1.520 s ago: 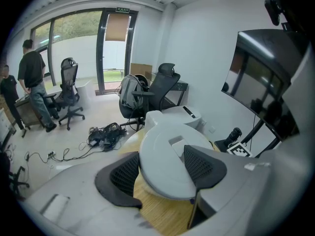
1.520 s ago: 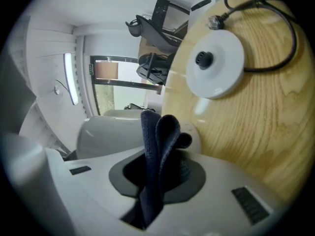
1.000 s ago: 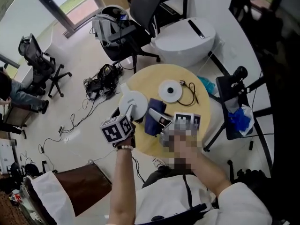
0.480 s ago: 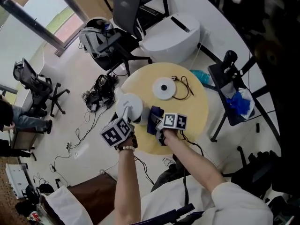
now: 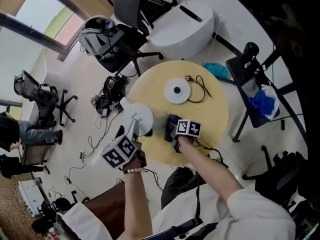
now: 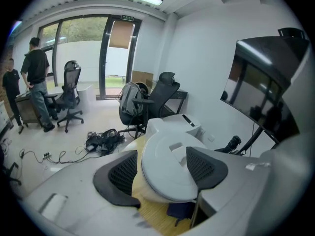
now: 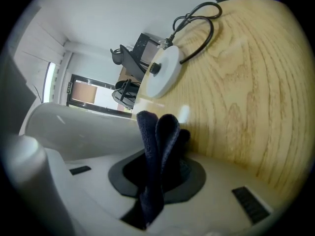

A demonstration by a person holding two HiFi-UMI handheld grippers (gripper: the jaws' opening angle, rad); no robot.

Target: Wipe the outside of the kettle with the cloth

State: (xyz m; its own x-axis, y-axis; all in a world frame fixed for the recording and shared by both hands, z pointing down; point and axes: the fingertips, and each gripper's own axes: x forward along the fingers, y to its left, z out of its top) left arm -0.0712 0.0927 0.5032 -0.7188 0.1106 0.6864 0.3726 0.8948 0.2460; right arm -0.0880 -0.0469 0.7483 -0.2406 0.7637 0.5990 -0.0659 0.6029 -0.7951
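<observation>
A white kettle (image 5: 138, 118) stands at the left edge of a round wooden table (image 5: 210, 111). My left gripper (image 5: 133, 130) reaches around it from the near side. In the left gripper view the kettle's lid (image 6: 167, 168) sits between the two black pads (image 6: 120, 173). The jaws are opening, and a strip of table shows between the left pad and the kettle. My right gripper (image 5: 174, 130) is shut on a dark blue cloth (image 5: 171, 125), low over the table just right of the kettle. The cloth (image 7: 156, 141) sticks up out of the right gripper (image 7: 157, 178).
The kettle's white base disc (image 5: 178, 90) and its black cord (image 5: 201, 86) lie on the far part of the table. A teal bag (image 5: 216, 70) hangs at the far edge. Office chairs (image 5: 127, 14), a white round unit (image 5: 182, 26) and floor cables (image 5: 107, 96) surround the table.
My right gripper has come down with the cloth to table height beside the kettle. The left gripper has stayed at the kettle.
</observation>
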